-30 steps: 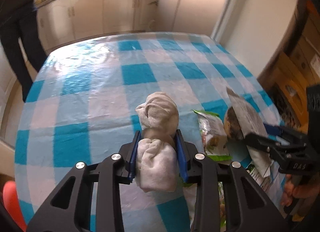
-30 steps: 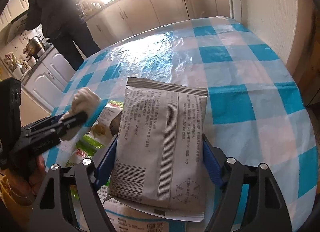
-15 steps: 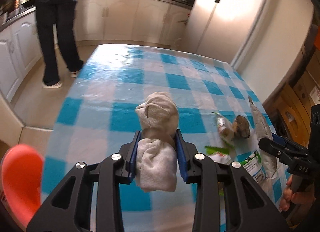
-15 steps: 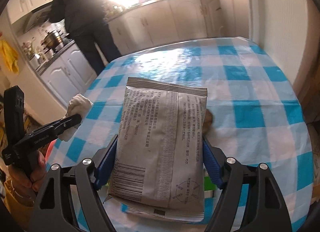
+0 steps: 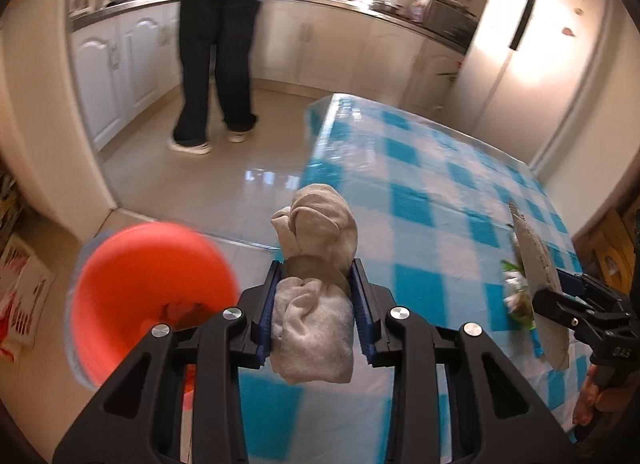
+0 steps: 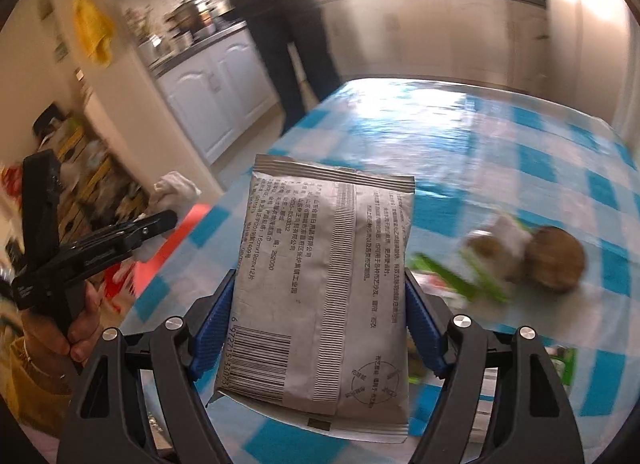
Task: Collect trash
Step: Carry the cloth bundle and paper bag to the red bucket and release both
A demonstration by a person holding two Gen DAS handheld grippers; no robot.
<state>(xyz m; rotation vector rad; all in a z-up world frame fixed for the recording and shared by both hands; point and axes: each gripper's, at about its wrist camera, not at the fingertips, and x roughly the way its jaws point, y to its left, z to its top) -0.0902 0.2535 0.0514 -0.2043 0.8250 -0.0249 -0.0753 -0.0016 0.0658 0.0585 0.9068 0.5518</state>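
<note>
My jaws: right gripper (image 6: 320,296) pinches grey packet (image 6: 324,284) above checked table (image 5: 432,200); left gripper (image 5: 316,304) clamps balled tissue wad (image 5: 316,264) at table edge, beside orange bin (image 5: 148,284). Wrappers (image 6: 480,264) and brown lump (image 6: 554,262) lie on cloth.

The setting was a home kitchen. White panelled cabinets (image 5: 120,60) ran under a counter (image 5: 332,0) crowded with pots and dishes before a bright window, and a tall pale refrigerator (image 5: 532,44) stood at the right. A person in dark clothes (image 5: 216,44) stood at the counter on a glossy tiled floor (image 5: 224,184), beside a table in blue-and-white checked cloth (image 5: 420,200).
</note>
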